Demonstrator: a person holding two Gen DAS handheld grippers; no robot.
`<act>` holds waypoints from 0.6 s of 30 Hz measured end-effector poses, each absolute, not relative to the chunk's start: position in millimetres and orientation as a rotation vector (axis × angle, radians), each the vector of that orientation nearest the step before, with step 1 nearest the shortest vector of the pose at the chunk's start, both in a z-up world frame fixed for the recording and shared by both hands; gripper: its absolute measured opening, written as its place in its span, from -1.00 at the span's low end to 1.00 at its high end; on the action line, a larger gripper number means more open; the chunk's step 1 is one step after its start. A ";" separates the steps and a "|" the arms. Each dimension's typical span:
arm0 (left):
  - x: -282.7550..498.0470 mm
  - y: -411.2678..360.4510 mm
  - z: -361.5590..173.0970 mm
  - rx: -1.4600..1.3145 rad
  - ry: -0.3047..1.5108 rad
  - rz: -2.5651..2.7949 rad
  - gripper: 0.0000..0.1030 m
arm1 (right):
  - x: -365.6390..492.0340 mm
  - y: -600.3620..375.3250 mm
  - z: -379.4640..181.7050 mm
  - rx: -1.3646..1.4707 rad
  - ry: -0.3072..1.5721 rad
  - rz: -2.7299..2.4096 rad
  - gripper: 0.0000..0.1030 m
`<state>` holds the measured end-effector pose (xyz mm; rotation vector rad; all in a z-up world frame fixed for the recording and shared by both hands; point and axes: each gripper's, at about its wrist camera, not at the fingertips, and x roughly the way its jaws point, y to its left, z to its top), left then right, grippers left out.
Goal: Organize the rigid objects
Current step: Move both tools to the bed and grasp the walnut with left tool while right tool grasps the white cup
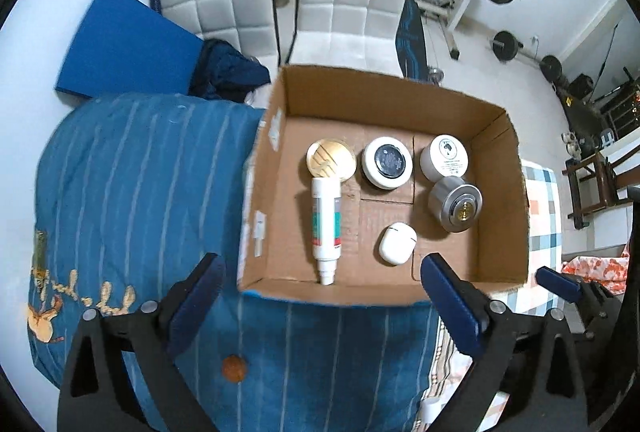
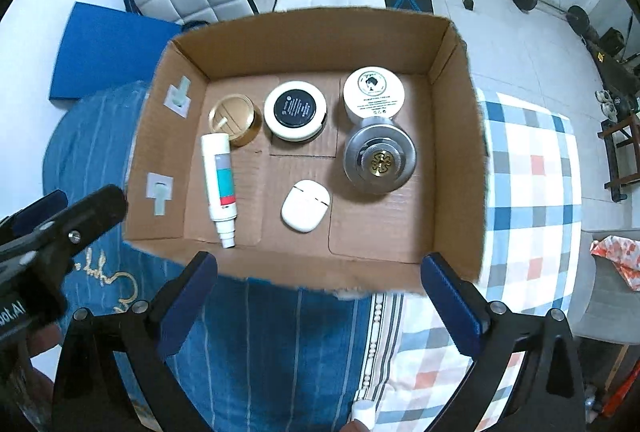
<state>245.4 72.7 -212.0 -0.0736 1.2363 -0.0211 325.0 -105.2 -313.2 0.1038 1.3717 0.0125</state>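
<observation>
Left wrist view first: my left gripper (image 1: 320, 288) is spread wide with nothing in it, sitting at the bottom of the frame just short of the near wall of the open brown cardboard box (image 1: 400, 99). The box fills the middle of the frame and rests on a blue striped blanket (image 1: 132, 171). Inside, along the top row, there's a round gold tin (image 1: 331, 158), a white jar with a dark lid (image 1: 387, 162) and a white tub with a printed label (image 1: 444, 156). A white tube with a teal and red label (image 1: 326, 226) lies lengthwise below the gold tin, its end touching it. A silver metal knob with a brass centre (image 1: 455, 203) sits just under the white tub, and a small white earbud case (image 1: 397, 249) is lower middle. My right gripper's blue tip (image 1: 558, 284) pokes in at the lower right.

Right wrist view: my right gripper (image 2: 318, 286) is also wide and empty, at the bottom by the box's (image 2: 312, 35) near edge. Same layout: gold tin (image 2: 235, 119), dark-lidded jar (image 2: 295, 115), labelled tub (image 2: 374, 91), knob (image 2: 380, 159), tube (image 2: 219, 183), earbud case (image 2: 305, 205). A checked cloth (image 2: 528, 167) is on the right.
</observation>
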 end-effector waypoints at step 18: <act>97.0 150.9 -351.4 -0.096 1.535 0.213 0.94 | 146.6 -167.0 -425.8 0.195 1.692 -0.120 1.00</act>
